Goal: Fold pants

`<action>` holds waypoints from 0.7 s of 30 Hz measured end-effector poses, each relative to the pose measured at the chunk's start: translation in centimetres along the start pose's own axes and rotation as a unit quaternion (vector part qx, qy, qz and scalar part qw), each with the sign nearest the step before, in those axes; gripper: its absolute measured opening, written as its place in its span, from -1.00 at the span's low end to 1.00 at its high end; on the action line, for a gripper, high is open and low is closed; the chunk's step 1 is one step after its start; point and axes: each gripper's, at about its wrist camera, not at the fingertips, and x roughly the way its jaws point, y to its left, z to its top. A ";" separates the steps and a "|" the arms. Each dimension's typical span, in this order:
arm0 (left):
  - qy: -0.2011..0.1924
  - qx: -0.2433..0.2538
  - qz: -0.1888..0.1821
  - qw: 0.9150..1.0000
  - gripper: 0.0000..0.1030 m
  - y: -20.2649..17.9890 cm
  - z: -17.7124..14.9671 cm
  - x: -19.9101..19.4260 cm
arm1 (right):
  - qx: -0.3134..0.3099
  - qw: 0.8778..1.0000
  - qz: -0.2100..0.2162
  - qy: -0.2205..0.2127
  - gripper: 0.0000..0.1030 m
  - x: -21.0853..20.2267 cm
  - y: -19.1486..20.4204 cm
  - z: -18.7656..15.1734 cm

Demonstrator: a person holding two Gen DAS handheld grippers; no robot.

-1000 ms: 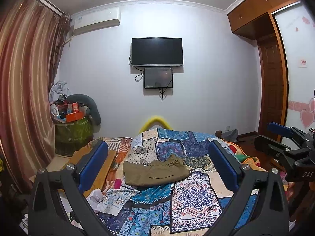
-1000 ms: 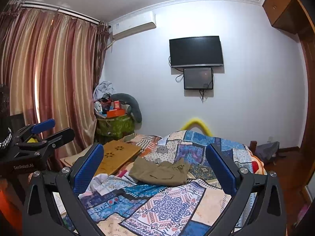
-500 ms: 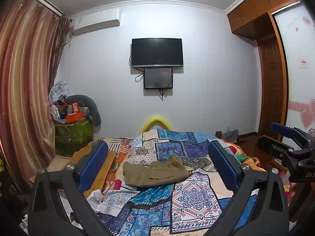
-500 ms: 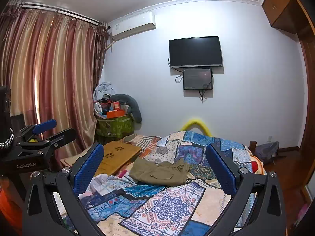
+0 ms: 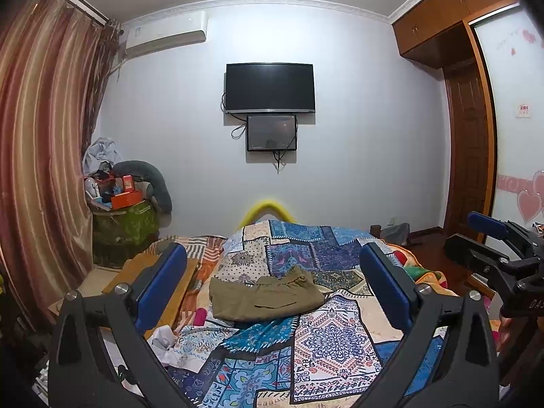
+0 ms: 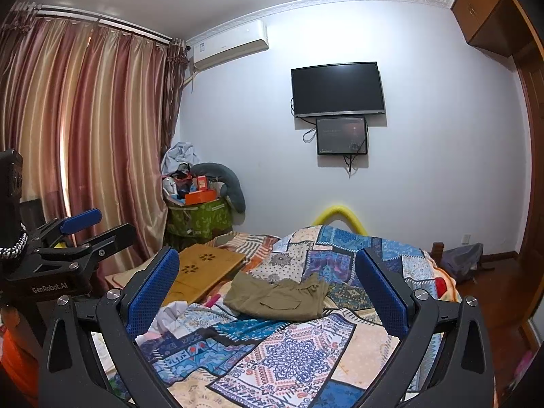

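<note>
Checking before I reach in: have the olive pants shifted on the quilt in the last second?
No. The olive pants lie on the same patches of the patchwork quilt, below the wall TV, in both wrist views.

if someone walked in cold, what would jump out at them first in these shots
The bright blue-and-cream patchwork quilt covering the bed fills the foreground, with crumpled olive-khaki pants lying on its middle. On the pale far wall hangs a black flat-screen television above a smaller dark screen. Both the left gripper and right gripper are open, short of the pants.
</note>
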 end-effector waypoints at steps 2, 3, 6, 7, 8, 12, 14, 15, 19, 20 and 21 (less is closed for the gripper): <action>0.004 -0.001 -0.005 1.000 0.99 0.0 0.0 0.1 | 0.000 1.000 0.001 0.000 1.00 0.0 0.0 0.0; 0.005 -0.002 -0.006 1.000 0.99 0.1 0.0 0.2 | 0.000 1.000 0.001 0.000 1.00 0.1 0.0 0.1; 0.008 -0.006 -0.006 1.000 1.00 0.1 0.0 0.3 | 0.001 1.000 0.000 0.000 1.00 0.0 0.0 0.0; 0.008 -0.007 -0.007 1.000 1.00 0.1 0.0 0.3 | 0.001 1.000 0.000 0.000 1.00 0.1 0.0 0.1; 0.008 -0.008 -0.008 1.000 1.00 0.1 0.0 0.3 | 0.002 1.000 0.000 0.000 1.00 0.0 0.0 0.0; 0.011 -0.010 -0.012 1.000 1.00 0.0 0.1 0.4 | 0.004 1.000 -0.001 -0.001 1.00 0.0 0.0 0.0; 0.011 -0.009 -0.011 1.000 1.00 0.0 0.1 0.5 | 0.006 1.000 -0.002 0.000 1.00 0.1 0.0 -0.1; 0.013 -0.007 -0.012 1.000 1.00 -0.1 0.1 0.5 | 0.007 1.000 -0.002 0.001 1.00 0.2 0.0 -0.1; 0.018 -0.005 -0.018 1.000 1.00 -0.2 0.0 0.7 | 0.009 1.000 -0.002 0.001 1.00 0.1 -0.1 -0.2; 0.018 -0.004 -0.019 1.000 1.00 -0.3 0.0 0.7 | 0.009 1.000 -0.002 0.001 1.00 0.1 -0.1 -0.2; 0.019 -0.004 -0.019 1.000 1.00 -0.4 -0.1 0.8 | 0.009 1.000 -0.003 0.002 1.00 0.1 -0.1 -0.2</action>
